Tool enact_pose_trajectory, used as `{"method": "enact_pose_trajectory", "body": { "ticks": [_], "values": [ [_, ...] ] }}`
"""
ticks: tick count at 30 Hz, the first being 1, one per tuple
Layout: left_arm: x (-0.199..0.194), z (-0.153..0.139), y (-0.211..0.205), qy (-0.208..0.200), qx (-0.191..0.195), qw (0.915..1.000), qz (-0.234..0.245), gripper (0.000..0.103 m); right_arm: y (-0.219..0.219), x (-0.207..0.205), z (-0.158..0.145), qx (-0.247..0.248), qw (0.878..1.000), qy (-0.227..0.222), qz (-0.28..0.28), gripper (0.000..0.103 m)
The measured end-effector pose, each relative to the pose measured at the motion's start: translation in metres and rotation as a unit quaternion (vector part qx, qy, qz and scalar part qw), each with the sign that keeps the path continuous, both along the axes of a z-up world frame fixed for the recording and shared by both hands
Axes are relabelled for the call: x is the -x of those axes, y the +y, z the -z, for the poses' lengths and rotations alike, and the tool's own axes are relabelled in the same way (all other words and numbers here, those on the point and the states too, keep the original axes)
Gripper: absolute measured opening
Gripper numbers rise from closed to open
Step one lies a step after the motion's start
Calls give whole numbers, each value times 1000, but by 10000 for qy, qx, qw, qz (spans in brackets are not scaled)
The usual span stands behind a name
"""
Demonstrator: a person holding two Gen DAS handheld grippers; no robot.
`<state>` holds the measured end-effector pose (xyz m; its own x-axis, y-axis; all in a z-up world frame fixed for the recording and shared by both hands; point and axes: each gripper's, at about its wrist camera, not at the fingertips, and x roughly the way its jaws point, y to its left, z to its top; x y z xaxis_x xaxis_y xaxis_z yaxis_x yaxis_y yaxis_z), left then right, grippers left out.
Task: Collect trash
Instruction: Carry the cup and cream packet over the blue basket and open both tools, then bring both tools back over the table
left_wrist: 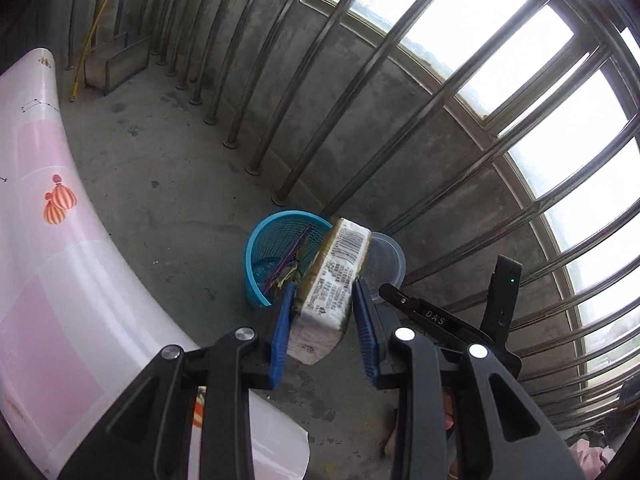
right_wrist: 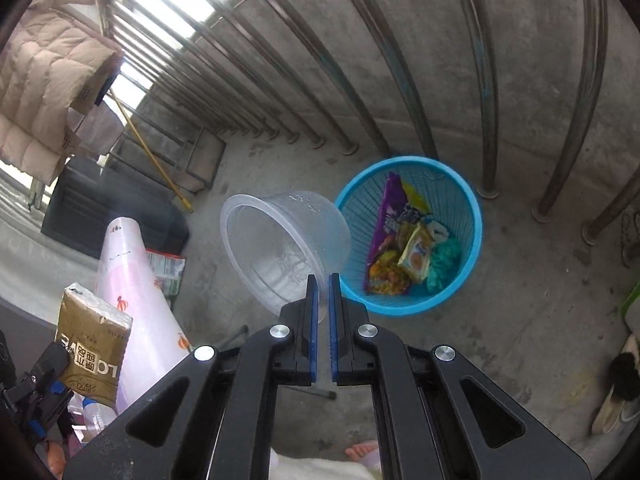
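My left gripper is shut on a brown and white tissue pack, its blue pads pressing both sides. The pack hangs in front of the blue mesh basket on the concrete floor. In the right wrist view, my right gripper is shut on the rim of a clear plastic bowl, held tilted just left of the basket. Colourful wrappers lie inside the basket. The bowl also shows behind the pack. The tissue pack appears at the lower left.
Steel railing bars and a low concrete wall stand right behind the basket. A pink patterned roll lies at the left, with a green carton and a black box beyond. A padded coat hangs upper left. Shoes sit at the right.
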<state>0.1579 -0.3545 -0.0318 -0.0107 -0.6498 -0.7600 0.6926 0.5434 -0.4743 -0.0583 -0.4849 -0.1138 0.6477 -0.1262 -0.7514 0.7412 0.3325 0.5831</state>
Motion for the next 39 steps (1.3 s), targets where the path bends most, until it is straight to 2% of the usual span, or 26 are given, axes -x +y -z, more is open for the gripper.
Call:
{"method": "enact_pose_trajectory", "body": {
  "ticks": [3, 5, 6, 7, 8, 10, 12, 17, 21, 25, 29, 32, 36, 39],
  "values": [
    [-7, 31, -57, 208, -211, 9995, 84, 30, -27, 2, 27, -268, 9989, 128, 357, 3],
    [-13, 58, -90, 343, -228, 9988, 277, 41, -47, -1, 52, -512, 9968, 171, 588, 8],
    [-16, 71, -106, 346, -373, 9983, 295, 57, -56, -3, 68, -618, 9954, 268, 678, 12],
    [-20, 85, -119, 313, -535, 9978, 240, 61, -64, -5, 86, -736, 9934, 397, 784, 25],
    [-24, 96, -127, 285, -682, 9972, 131, 61, -70, -5, 102, -887, 9912, 459, 870, 28],
    [-32, 110, -127, 403, -881, 9951, -177, 61, -73, -1, 128, -1206, 9860, 578, 995, 29],
    [-41, 108, -116, 573, -694, 9952, -371, 61, -68, 3, 138, -1247, 9856, 585, 984, 29],
    [-50, 77, -95, 197, -378, 9975, -568, 64, -52, 6, 141, -1165, 9881, 629, 782, 29],
    [-44, 40, -69, -293, -11, 9971, -706, 71, -42, 5, 115, -813, 9928, 575, 661, 30],
    [-33, 6, -35, -753, 321, 9940, -732, 80, -32, -3, 71, -139, 9977, 447, 495, 41],
    [-23, -21, 8, -999, 582, 9903, -770, 87, -19, -15, 25, 467, 9984, 244, 226, 44],
    [-18, -38, 46, -1122, 679, 9868, -955, 96, -3, -23, -7, 812, 9966, 36, -103, 45],
    [-9, -59, 102, -1296, 816, 9807, -1220, 97, 23, -41, -43, 1147, 9907, -213, -705, 47],
    [-2, -69, 150, -1489, 829, 9748, -1439, 97, 44, -56, -66, 1217, 9845, -445, -1179, 47]
  ]
}}
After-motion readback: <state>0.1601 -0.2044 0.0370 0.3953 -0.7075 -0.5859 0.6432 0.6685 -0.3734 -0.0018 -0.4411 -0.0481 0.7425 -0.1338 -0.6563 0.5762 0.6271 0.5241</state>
